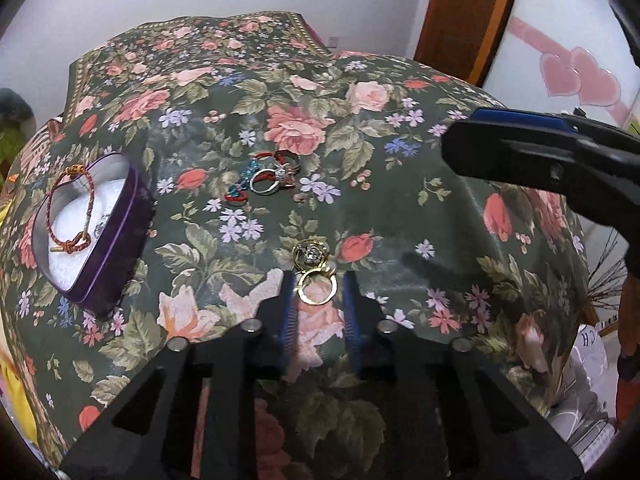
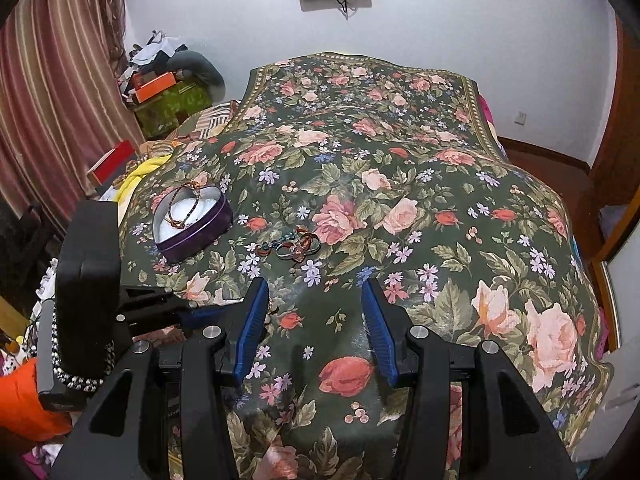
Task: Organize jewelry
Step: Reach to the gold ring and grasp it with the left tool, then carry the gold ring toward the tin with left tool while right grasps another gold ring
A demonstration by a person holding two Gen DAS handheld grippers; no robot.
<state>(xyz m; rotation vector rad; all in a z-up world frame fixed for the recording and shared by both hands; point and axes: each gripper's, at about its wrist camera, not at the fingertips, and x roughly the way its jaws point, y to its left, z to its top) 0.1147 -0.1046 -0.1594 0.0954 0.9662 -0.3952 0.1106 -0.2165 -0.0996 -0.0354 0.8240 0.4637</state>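
Observation:
A gold ring (image 1: 318, 287) with a gem piece lies on the floral cloth (image 1: 400, 216) right between the tips of my left gripper (image 1: 319, 280), whose jaws stand open around it without touching. A purple heart-shaped tin (image 1: 120, 248) at the left holds a braided red bracelet (image 1: 60, 216); the tin also shows in the right wrist view (image 2: 200, 228). A small pile of rings and beaded pieces (image 1: 268, 178) lies on the cloth beyond, seen too in the right wrist view (image 2: 294, 246). My right gripper (image 2: 316, 292) is open and empty above the cloth; its finger shows in the left wrist view (image 1: 520, 152).
The floral cloth (image 2: 440, 200) covers a bed that falls away at its right edge. Boxes and clothes (image 2: 160, 88) are piled by a striped curtain at the left. A wooden door frame (image 1: 460, 12) stands at the back right.

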